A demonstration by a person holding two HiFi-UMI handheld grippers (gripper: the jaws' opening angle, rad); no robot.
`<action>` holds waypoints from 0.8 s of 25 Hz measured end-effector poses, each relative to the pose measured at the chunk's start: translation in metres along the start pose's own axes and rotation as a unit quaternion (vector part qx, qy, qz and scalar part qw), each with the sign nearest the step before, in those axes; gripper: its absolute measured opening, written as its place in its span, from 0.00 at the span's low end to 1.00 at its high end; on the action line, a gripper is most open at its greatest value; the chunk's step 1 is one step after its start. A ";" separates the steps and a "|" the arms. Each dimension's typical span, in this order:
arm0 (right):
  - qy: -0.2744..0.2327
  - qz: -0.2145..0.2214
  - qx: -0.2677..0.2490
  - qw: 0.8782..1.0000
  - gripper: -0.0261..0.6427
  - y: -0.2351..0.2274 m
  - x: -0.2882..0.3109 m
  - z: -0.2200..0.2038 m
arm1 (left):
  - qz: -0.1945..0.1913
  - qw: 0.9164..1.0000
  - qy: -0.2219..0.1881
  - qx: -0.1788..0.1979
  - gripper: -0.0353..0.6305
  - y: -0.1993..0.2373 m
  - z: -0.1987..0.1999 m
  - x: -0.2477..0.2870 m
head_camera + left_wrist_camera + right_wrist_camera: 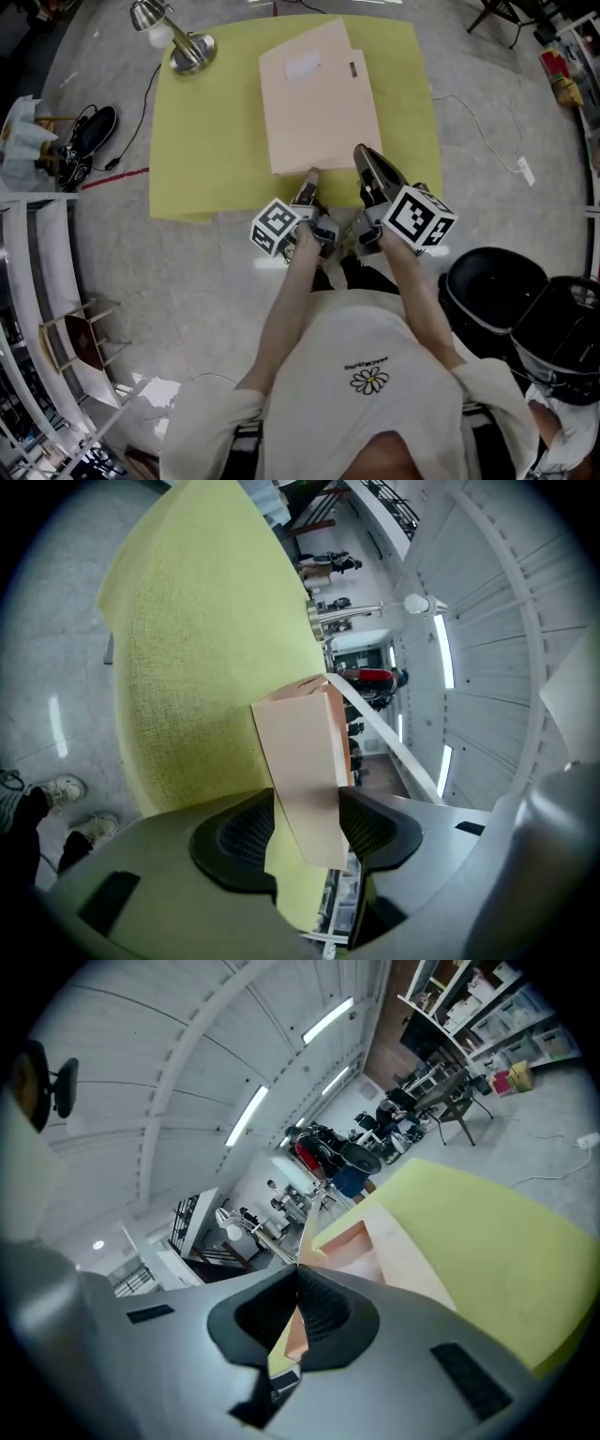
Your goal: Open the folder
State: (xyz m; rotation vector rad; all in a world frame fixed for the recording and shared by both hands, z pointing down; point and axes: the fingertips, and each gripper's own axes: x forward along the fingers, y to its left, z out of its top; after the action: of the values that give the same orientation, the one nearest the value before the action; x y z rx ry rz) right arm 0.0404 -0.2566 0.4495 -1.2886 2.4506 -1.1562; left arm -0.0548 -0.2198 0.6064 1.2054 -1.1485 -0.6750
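Note:
A pale pink folder (319,103) lies on the yellow table (206,141). My left gripper (309,187) is at the folder's near edge. In the left gripper view it (305,832) is rolled onto its side. The folder's near end (300,761) fills the gap between its pads, which touch it on both sides. My right gripper (367,173) is just to its right, over the near right part of the folder. In the right gripper view its jaws (296,1321) are pinched shut on a thin pink edge of the cover, with the folder (375,1251) spreading open beyond them.
A silver desk lamp (183,42) stands at the table's far left corner. Black shoes (89,131) and a shelf frame (37,272) are on the floor at left. Black bins (492,281) stand at right, and a white cable with a plug (525,171) lies beyond them.

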 end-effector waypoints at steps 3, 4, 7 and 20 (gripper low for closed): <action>-0.002 0.003 -0.040 0.999 0.06 0.019 0.000 0.006 | 0.039 0.999 -0.017 0.025 0.36 -0.002 0.000 -0.011; -0.004 0.002 -0.054 0.999 0.06 0.024 -0.001 0.009 | 0.057 0.997 -0.029 0.045 0.24 -0.004 0.002 -0.019; -0.008 0.002 -0.094 0.996 0.06 0.043 0.000 0.013 | 0.069 0.989 -0.065 0.113 0.14 -0.022 0.021 -0.040; 0.018 0.059 -0.240 0.969 0.06 0.133 0.050 -0.012 | 0.051 0.935 -0.269 0.225 0.14 -0.084 0.132 -0.152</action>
State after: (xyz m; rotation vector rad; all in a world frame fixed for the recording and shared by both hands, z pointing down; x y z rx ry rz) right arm -0.0815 -0.2427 0.3771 -1.2041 2.9026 -0.5779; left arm -0.2139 -0.1549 0.4725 1.3668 -1.8895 -0.7053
